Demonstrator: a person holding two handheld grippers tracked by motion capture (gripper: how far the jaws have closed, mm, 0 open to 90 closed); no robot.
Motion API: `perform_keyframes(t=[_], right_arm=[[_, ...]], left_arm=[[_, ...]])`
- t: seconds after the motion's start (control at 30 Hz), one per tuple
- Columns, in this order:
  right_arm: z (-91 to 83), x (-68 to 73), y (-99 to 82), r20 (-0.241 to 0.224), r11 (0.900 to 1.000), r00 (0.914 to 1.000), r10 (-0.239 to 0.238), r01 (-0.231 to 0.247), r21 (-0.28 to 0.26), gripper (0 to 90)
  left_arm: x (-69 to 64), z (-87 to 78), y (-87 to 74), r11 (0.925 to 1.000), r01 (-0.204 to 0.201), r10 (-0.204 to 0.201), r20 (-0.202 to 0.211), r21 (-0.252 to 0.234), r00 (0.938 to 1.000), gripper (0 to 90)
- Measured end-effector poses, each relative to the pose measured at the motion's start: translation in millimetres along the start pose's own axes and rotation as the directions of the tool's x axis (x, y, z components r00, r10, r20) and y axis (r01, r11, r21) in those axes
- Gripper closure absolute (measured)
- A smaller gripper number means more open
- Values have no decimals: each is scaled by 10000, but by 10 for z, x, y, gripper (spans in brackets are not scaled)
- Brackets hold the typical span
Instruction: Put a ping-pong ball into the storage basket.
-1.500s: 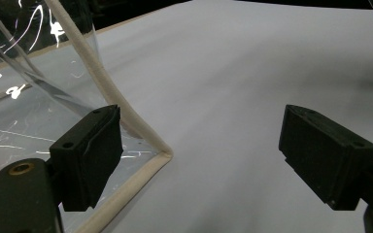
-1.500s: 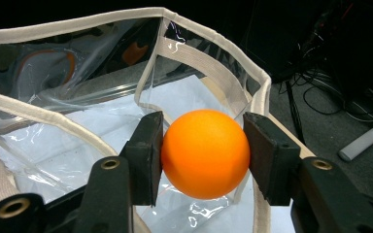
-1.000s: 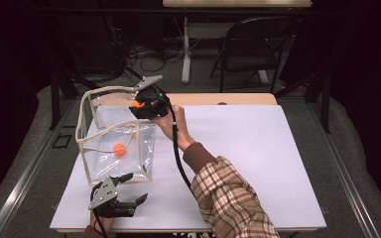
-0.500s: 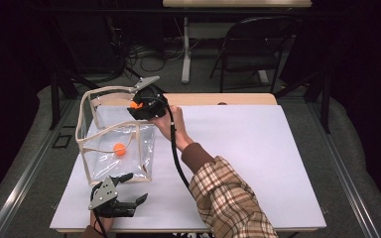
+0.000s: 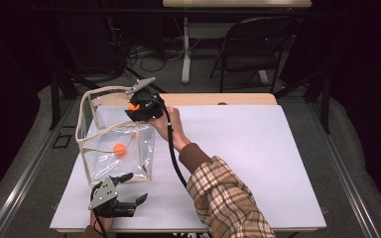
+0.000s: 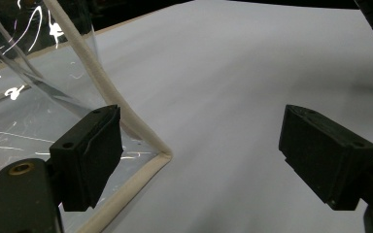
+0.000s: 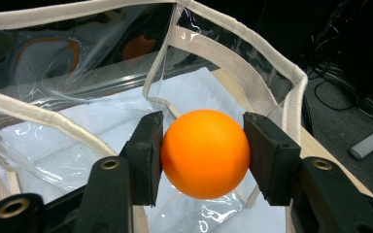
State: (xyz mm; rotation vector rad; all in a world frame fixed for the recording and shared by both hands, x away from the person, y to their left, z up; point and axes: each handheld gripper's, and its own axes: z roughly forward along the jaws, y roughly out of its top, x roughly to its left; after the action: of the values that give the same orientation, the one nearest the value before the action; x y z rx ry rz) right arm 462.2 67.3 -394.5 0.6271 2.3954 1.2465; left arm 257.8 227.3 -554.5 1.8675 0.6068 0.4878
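We hold a smooth orange ball (image 7: 205, 153) clamped in the right hand-held gripper (image 5: 138, 107) over the open clear plastic bag with cream trim (image 5: 90, 139), left hand-held gripper (image 5: 127, 190) idle and wide beside it on the bench (image 5: 258, 163); next, we judge, release the ball inside.

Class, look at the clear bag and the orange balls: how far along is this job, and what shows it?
Done: one orange ball already lies on the floor of the clear bag. In hand: the right gripper is shut on a second ball, held over the bag's open top. Left: letting that ball go into the bag. The left gripper is open beside the bag's near corner, holding nothing.
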Motion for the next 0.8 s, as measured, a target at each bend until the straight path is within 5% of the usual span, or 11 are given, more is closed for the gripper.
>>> perform_keyframes(t=[0.63,0.73,0.8], right_arm=[[130,44,-7,-173,9985,9998,-46,55,536,497],[138,37,-11,72,9984,9999,142,-146,550,342],[126,30,-12,99,9985,9997,210,-215,500,316]], left_arm=[[1,2,0,10000,13,-13,-12,10,10000,159],[2,-1,-1,10000,15,-15,-11,-8,10000,159],[6,-3,-1,10000,16,-16,-8,2,10000,159]])
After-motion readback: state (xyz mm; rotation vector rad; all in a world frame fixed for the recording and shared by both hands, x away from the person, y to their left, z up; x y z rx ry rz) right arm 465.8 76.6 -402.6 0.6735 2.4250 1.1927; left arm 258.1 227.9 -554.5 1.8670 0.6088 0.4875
